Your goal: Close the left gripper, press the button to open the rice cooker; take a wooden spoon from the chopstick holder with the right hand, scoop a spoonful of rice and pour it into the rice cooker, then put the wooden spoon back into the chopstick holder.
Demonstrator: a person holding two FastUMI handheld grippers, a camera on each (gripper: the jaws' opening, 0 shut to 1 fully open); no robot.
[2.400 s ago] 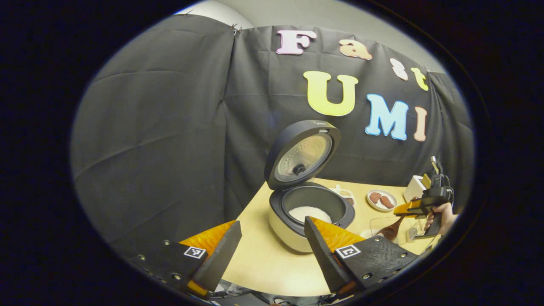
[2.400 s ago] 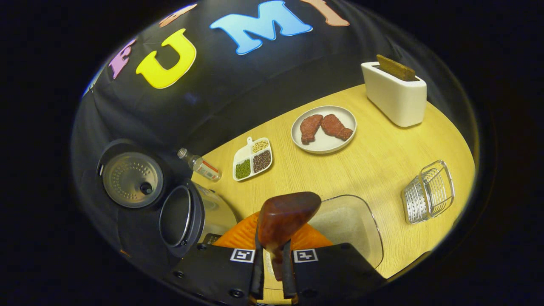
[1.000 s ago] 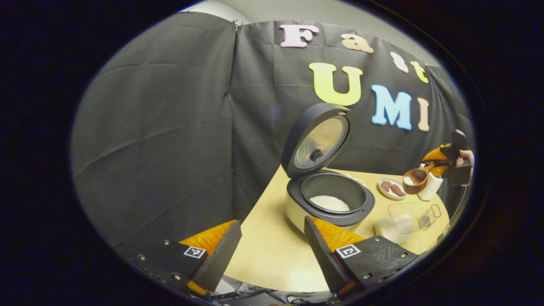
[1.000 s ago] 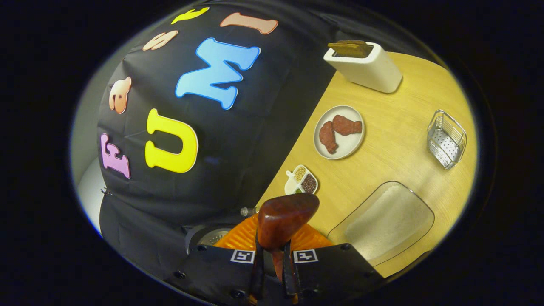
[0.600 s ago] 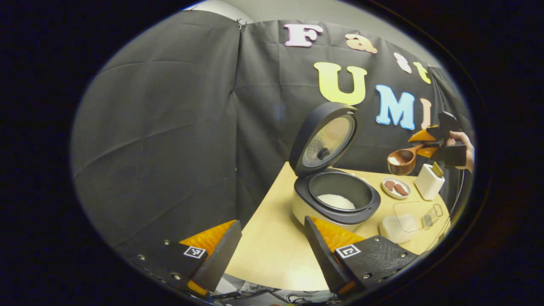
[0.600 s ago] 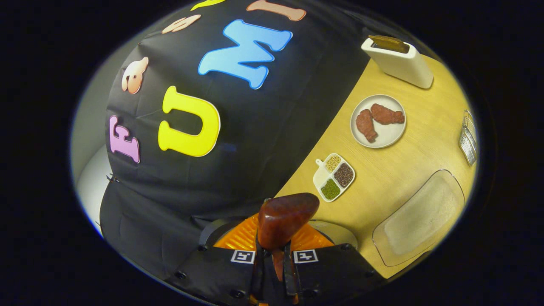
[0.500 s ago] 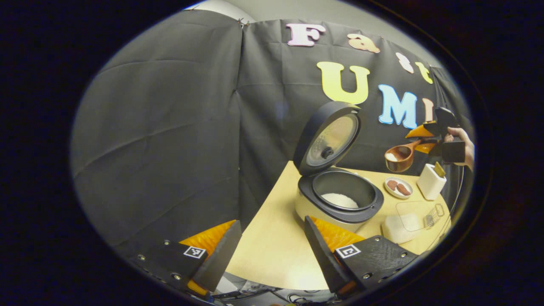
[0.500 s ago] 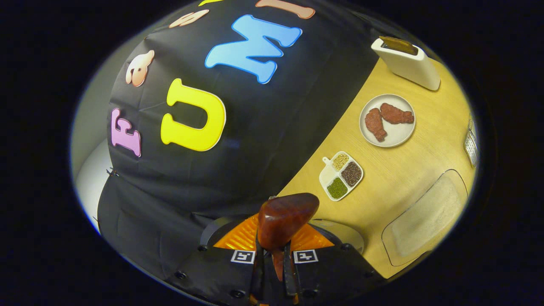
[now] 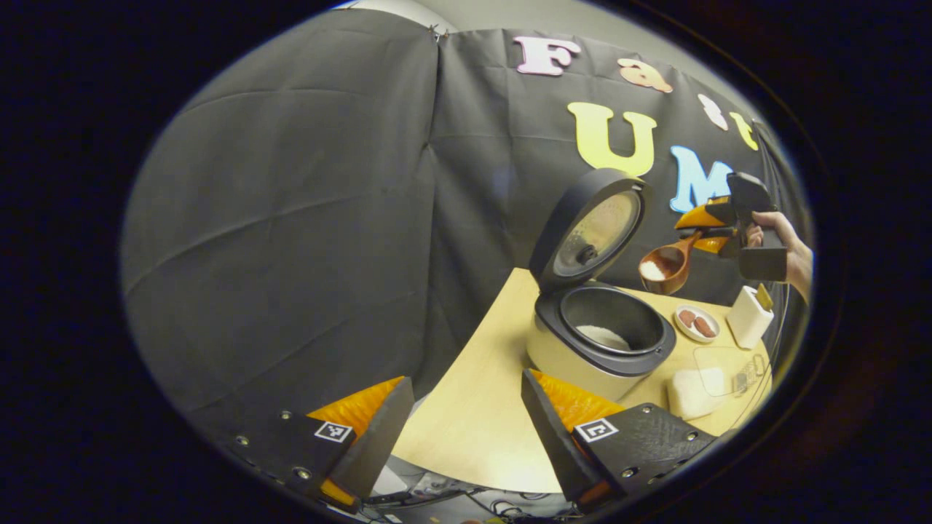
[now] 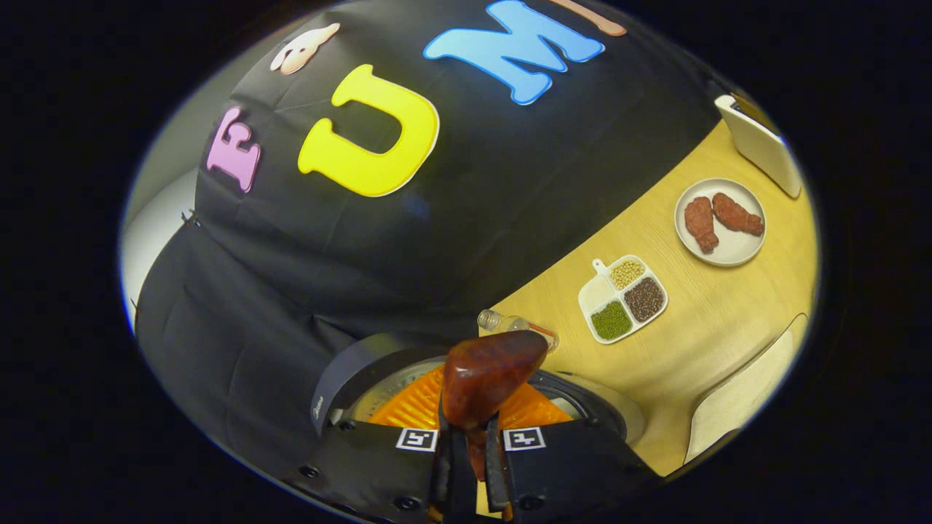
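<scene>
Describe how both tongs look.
Left tongs: black, wedge-shaped housings studded with screws, each bearing a square black-and-white marker; the fingers are ribbed inside. Right tongs: the same housings and markers. A bare, ungloved hand carries them.

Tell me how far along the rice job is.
Done: the beige rice cooker stands open. In hand: the right gripper is shut on the brown wooden spoon, loaded with white rice, above and beside the pot. Left: pour it in, then return the spoon.
</scene>
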